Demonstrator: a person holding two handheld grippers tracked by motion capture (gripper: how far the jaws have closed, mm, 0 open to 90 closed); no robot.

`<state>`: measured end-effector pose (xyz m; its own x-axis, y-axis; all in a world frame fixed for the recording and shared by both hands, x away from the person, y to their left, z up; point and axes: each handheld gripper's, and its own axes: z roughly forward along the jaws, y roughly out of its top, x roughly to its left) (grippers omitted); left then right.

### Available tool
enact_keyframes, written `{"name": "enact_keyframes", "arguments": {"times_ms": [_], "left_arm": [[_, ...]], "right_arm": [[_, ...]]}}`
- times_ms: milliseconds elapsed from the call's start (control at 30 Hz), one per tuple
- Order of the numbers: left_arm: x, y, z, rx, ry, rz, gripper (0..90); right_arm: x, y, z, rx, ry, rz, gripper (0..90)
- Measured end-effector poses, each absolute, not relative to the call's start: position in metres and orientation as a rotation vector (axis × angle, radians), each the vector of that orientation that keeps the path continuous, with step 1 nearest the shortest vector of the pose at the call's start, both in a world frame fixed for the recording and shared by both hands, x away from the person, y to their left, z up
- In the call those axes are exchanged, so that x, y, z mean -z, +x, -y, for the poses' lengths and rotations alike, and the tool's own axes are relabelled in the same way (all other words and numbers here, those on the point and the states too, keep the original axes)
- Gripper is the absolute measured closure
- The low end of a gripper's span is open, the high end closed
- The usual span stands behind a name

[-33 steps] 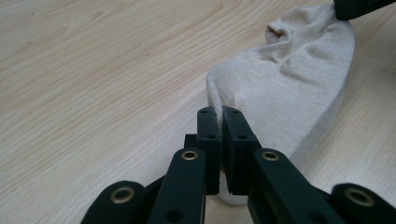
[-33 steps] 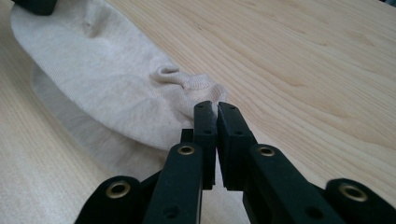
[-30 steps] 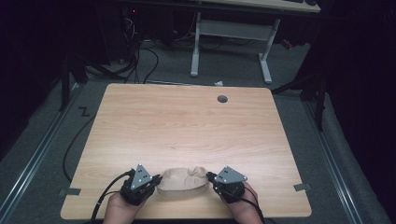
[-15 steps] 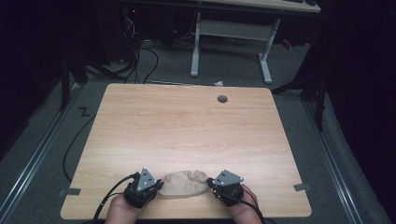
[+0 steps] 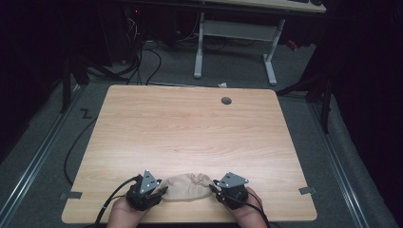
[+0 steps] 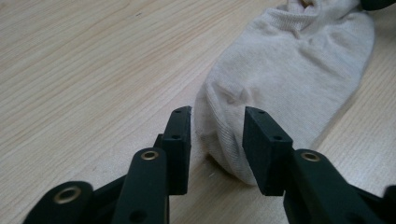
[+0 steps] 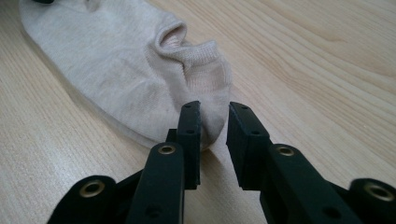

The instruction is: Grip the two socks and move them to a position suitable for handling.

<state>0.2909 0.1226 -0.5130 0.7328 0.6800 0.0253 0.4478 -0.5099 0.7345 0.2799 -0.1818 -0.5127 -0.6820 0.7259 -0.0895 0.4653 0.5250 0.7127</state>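
Observation:
A beige sock [image 5: 186,186] lies slack on the wooden table [image 5: 190,128] near its front edge, bunched along its top. My left gripper [image 5: 161,192] is at the sock's left end. Its jaws have just been opening, and the rounded sock end [image 6: 289,60] sits loosely between them in the left gripper [image 6: 218,135] view. My right gripper [image 5: 212,188] is at the other end. Its jaws have also just been opening and stand a little apart around the sock's tip [image 7: 116,60] in the right gripper [image 7: 214,126] view, with a gap showing on one side.
Both hands rest at the table's front edge [image 5: 190,221]. A round cable hole [image 5: 226,100] sits at the far side of the tabletop. Beyond the table stand a white desk frame [image 5: 235,35] and floor cables [image 5: 142,52].
The sock was stretched between the two shut grippers; now both sets of jaws have parted and it lies slack and bunched on the table. The hands have barely moved.

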Motion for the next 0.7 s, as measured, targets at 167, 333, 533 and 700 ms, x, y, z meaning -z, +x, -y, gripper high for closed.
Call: {"name": "enact_keyframes", "arguments": {"times_ms": [167, 333, 533, 700], "left_arm": [[0.511, 0.291, -0.124, -0.387, 2.149, -0.878, 59.1], [0.509, 0.294, -0.129, -0.4, 2.138, -0.878, 57.0], [0.507, 0.3, -0.136, -0.417, 2.12, -0.887, 55.3], [0.506, 0.306, -0.146, -0.432, 2.094, -0.917, 54.4]], "right_arm": [[0.51, 0.281, 0.185, -0.977, 0.981, -2.355, 71.9], [0.507, 0.286, 0.193, -0.997, 1.005, -2.312, 69.3], [0.506, 0.292, 0.206, -1.009, 1.051, -2.257, 66.1], [0.506, 0.3, 0.217, -1.014, 1.105, -2.216, 64.6]]}}
